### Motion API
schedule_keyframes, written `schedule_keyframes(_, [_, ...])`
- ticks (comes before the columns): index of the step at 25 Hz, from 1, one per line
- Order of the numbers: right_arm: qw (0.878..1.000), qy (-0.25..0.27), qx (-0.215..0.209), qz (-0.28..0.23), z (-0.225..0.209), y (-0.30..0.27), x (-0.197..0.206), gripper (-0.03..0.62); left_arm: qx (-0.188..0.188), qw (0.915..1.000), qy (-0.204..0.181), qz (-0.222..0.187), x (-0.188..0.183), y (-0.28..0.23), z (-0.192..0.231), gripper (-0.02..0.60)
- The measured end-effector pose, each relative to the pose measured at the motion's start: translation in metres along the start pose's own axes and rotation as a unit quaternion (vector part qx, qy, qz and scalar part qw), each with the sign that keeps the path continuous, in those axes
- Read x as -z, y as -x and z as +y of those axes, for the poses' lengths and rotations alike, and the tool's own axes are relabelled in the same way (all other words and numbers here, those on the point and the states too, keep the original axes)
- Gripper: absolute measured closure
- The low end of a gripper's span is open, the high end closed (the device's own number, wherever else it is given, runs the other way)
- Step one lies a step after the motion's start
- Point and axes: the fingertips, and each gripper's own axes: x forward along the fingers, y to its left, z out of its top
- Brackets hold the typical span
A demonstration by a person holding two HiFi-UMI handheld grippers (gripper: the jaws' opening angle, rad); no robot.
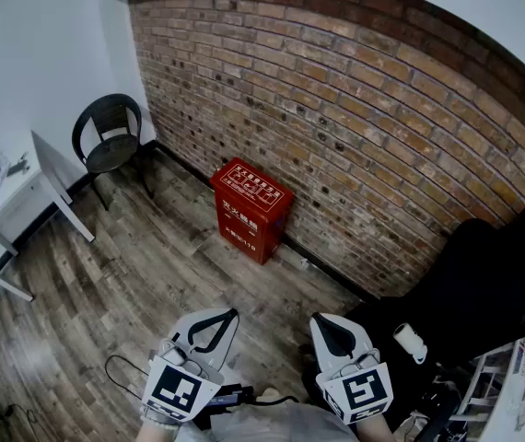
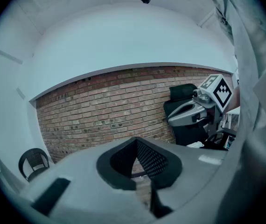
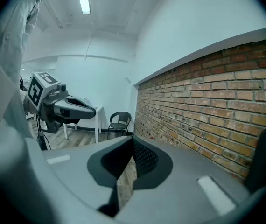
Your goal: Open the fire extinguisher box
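Box status: the fire extinguisher box (image 1: 251,208) is at 12 o'clock from you. It stands on the wood floor (image 1: 134,284) with its back against the brick wall (image 1: 355,109) and its lid is down. The printed front faces the room, so I'd expect the lid to lift from your side. No latch or handle is resolvable from here.

The left gripper (image 2: 136,146) has its jaws closed together with nothing between them. The right gripper (image 3: 132,146) is the same, fully closed and empty. You're holding both low and close to your body at 6 o'clock, side by side, tips aimed roughly at the wall. That reads as a carry pose, since the box is well apart from both grippers and nothing is in reach.

The task hasn't started, and approach comes first. Spread one pair of jaws before you get to the lid edge, because closed tips won't take hold of it.

- The black chair (image 1: 106,136) at 10 o'clock is off your path.
- The office chair (image 1: 484,284) at 3 o'clock is close on your right.
- There's a loose cable (image 1: 120,371) on the floor at 7 o'clock, so watch your feet.
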Motion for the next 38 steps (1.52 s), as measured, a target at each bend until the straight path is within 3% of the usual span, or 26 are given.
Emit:
schedule_keyframes(19, [1.000, -0.022, -0.003, -0.002, 0.005, -0.004, 0.000, 0.588, 0.008, 1.0000, -0.002, 0.003, 0.005, 0.002, -0.001, 0.592])
schedule_keyframes(38, [1.000, -0.005, 0.014, -0.005, 0.035, -0.019, -0.012, 0.588, 0.006, 0.9998, -0.015, -0.011, 0.011, 0.030, 0.026, 0.592])
